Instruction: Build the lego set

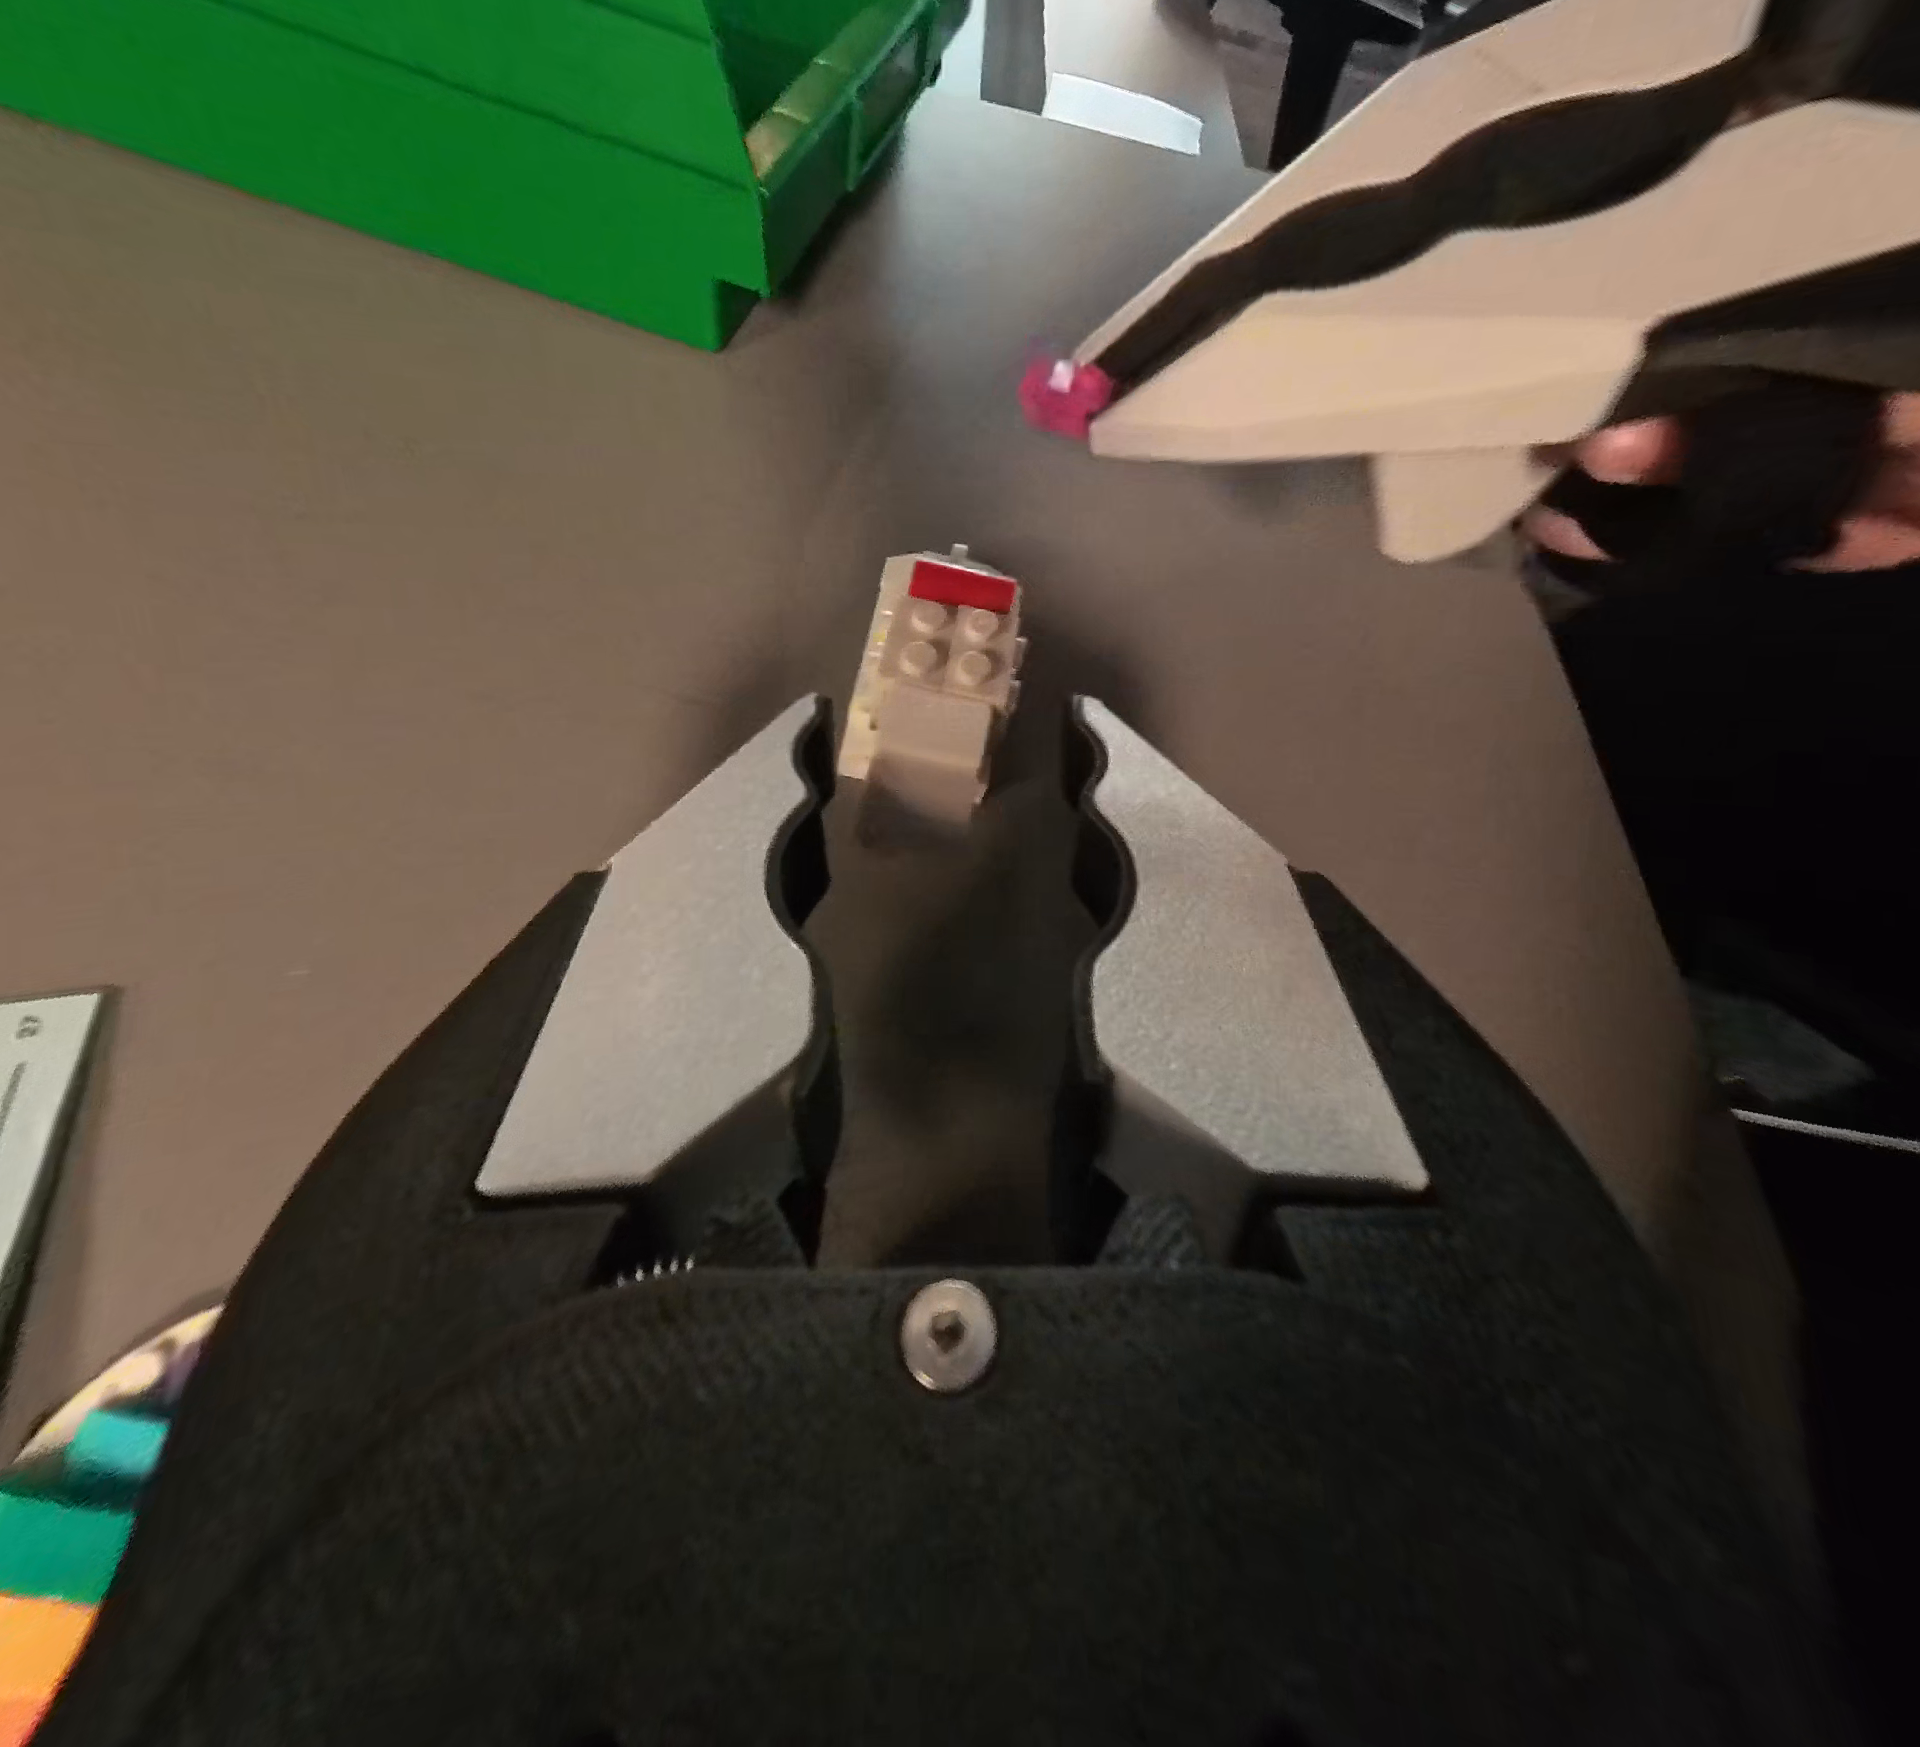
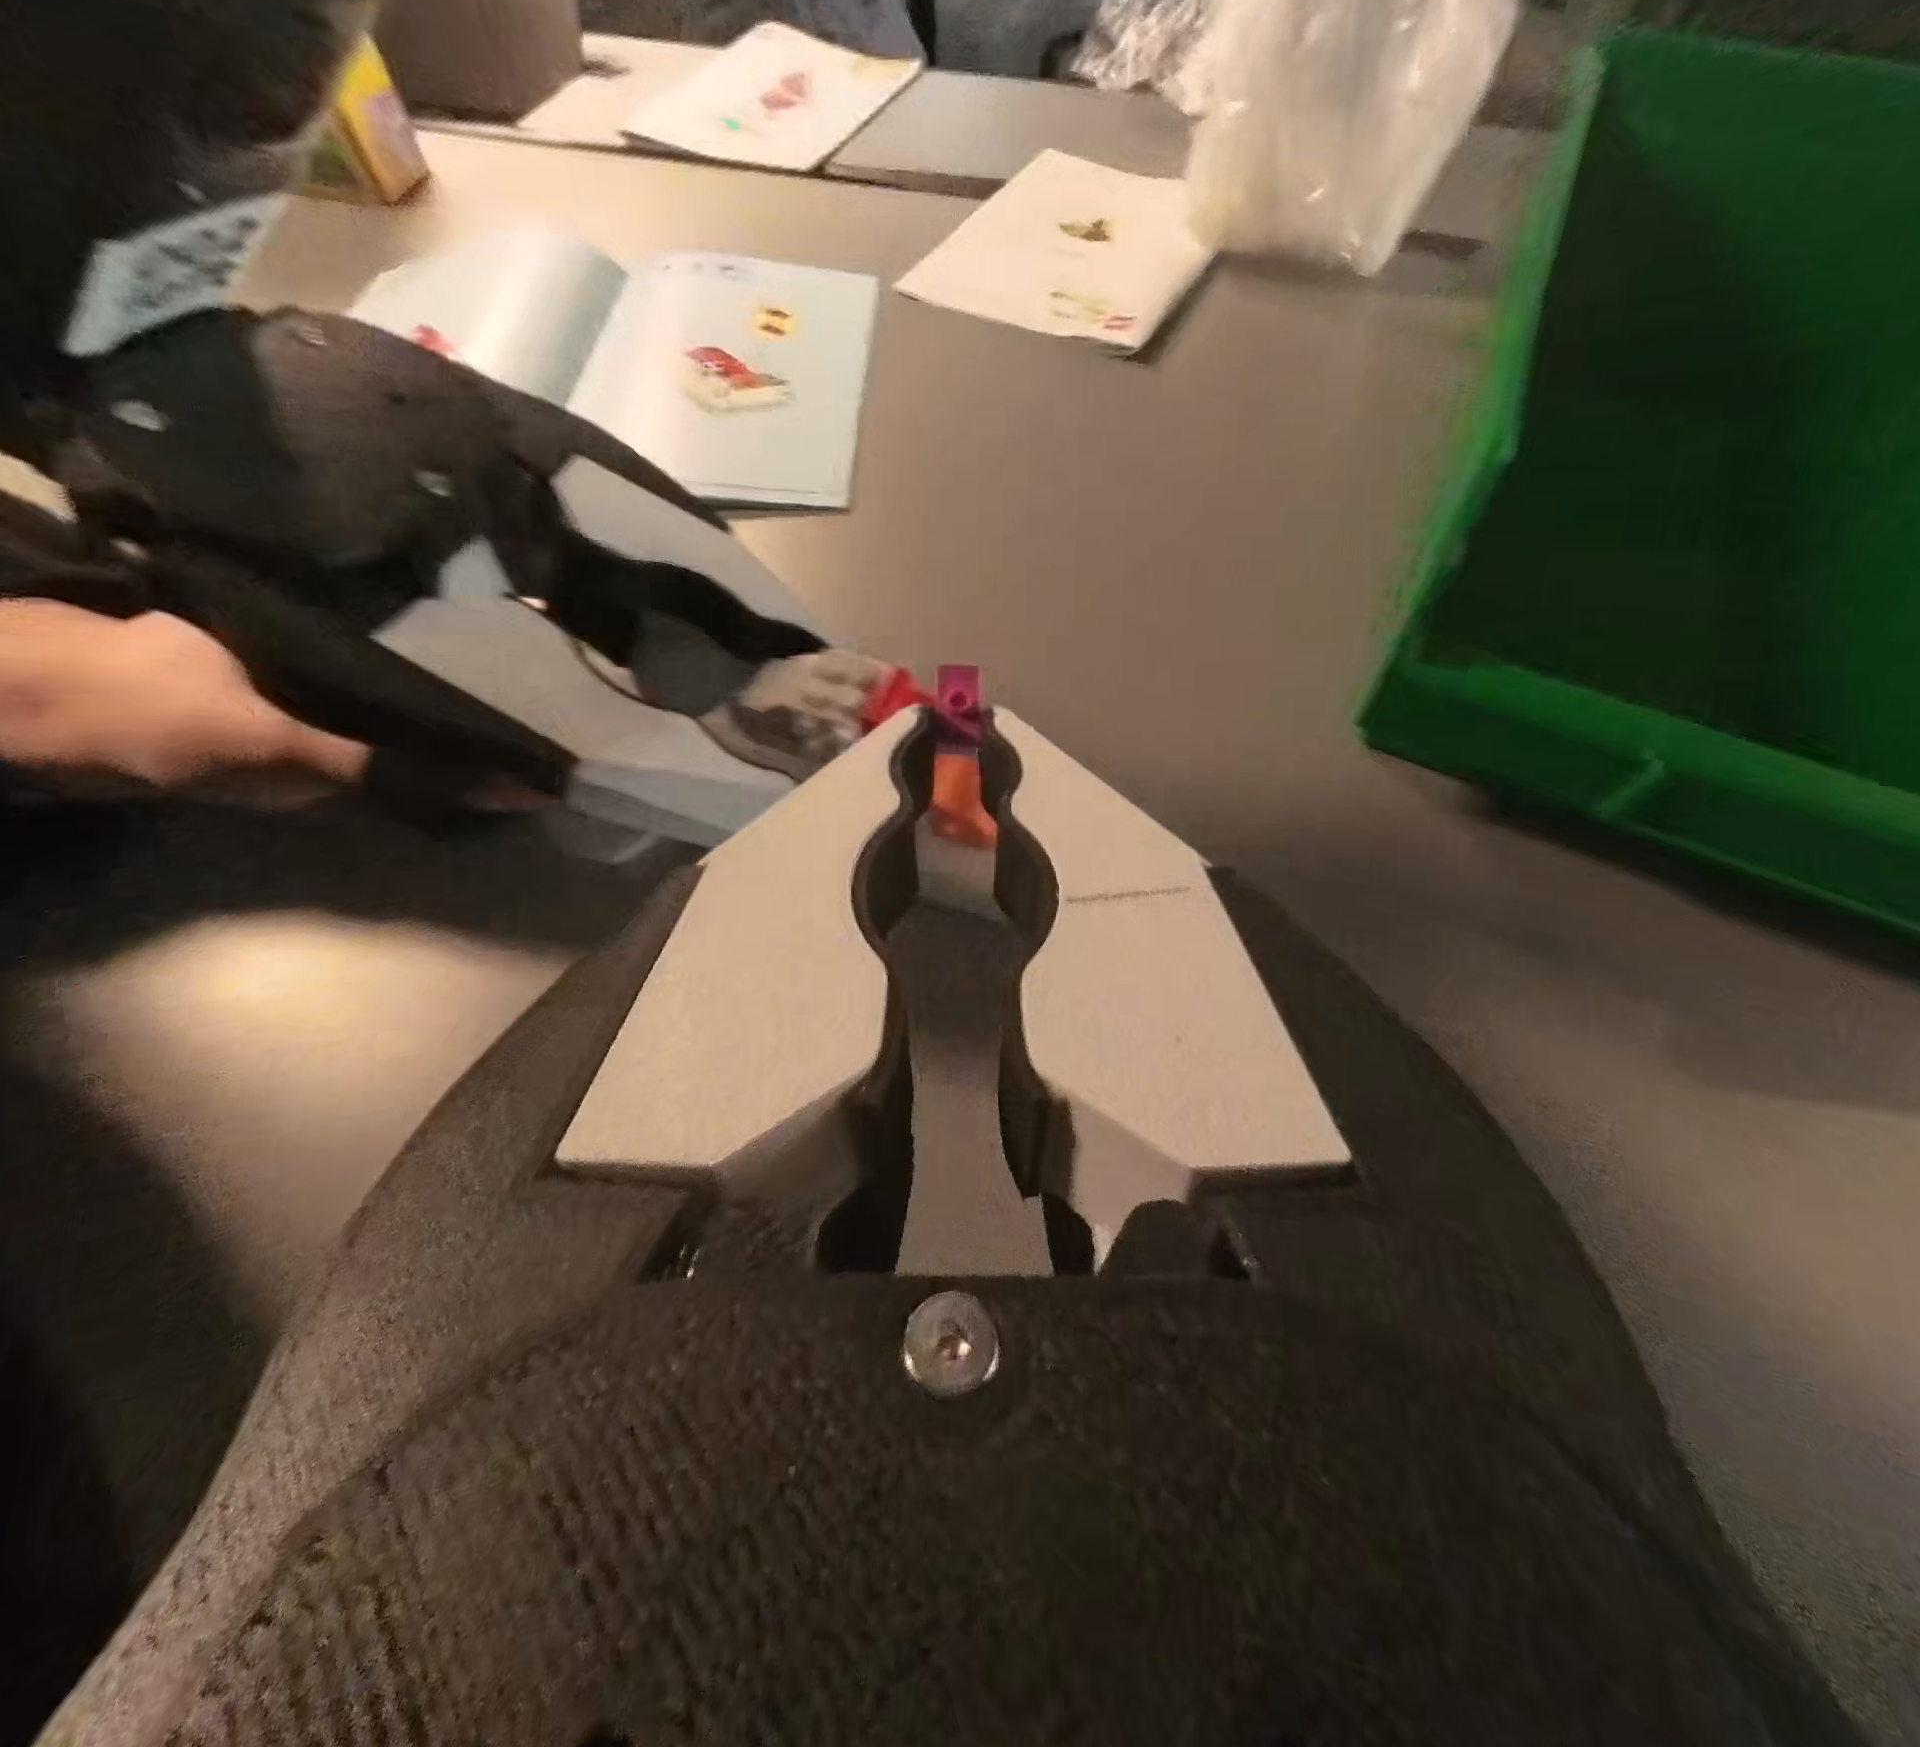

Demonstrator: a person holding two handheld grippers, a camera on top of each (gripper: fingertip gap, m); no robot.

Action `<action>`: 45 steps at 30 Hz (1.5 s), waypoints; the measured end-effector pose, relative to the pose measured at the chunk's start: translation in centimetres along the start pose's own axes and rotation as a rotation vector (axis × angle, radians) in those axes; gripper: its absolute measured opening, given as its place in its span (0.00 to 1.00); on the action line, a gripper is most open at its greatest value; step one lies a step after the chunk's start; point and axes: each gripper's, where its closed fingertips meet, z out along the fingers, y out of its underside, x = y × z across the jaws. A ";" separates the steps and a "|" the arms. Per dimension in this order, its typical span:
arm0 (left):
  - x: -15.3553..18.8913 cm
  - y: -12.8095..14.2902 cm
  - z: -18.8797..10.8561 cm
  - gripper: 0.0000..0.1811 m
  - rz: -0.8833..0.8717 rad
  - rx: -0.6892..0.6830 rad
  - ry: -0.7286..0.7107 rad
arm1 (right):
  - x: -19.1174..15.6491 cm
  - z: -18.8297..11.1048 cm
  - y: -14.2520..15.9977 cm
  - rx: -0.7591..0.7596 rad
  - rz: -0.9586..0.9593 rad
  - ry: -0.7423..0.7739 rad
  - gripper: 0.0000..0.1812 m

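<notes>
A small grey lego build (image 1: 940, 700) with a red tile at its far end lies on the dark table (image 1: 416, 658). My left gripper (image 1: 951, 731) is open, with its fingertips on either side of the build's near half. It shows blurred in the right wrist view (image 2: 810, 710), with the build (image 2: 831, 695) at its tips. My right gripper (image 2: 956, 726) is shut on a small magenta piece (image 2: 958, 691). An orange piece (image 2: 961, 793) shows in the gap just behind it. In the left wrist view the right gripper (image 1: 1101, 393) holds the magenta piece (image 1: 1058, 393) above the table, up and to the right of the build.
A green bin (image 1: 416, 87) stands at the back left, and on the right in the right wrist view (image 2: 1714, 450). Open instruction booklets (image 2: 727, 367), loose sheets (image 2: 1070, 253), clear plastic bags (image 2: 1351, 87) and a yellow box (image 2: 374, 128) lie beyond. A hand (image 2: 125, 700) holds the left gripper.
</notes>
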 end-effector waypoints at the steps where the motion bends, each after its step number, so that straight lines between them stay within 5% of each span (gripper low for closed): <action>1: 0.2 0.1 0.1 0.23 0.004 -0.006 0.006 | -0.8 0.2 -0.1 -0.029 0.000 -0.004 0.03; 22: 0.3 -0.1 -0.1 0.14 0.013 0.006 0.006 | -2.0 2.0 0.8 -0.221 0.033 0.075 0.04; 41: 0.4 0.0 0.0 0.13 0.012 0.001 0.022 | -2.4 1.4 1.0 -0.234 0.023 0.072 0.08; 45: 0.5 0.0 0.0 0.13 0.008 0.001 0.026 | -2.2 0.3 -0.7 -0.128 -0.124 0.070 0.12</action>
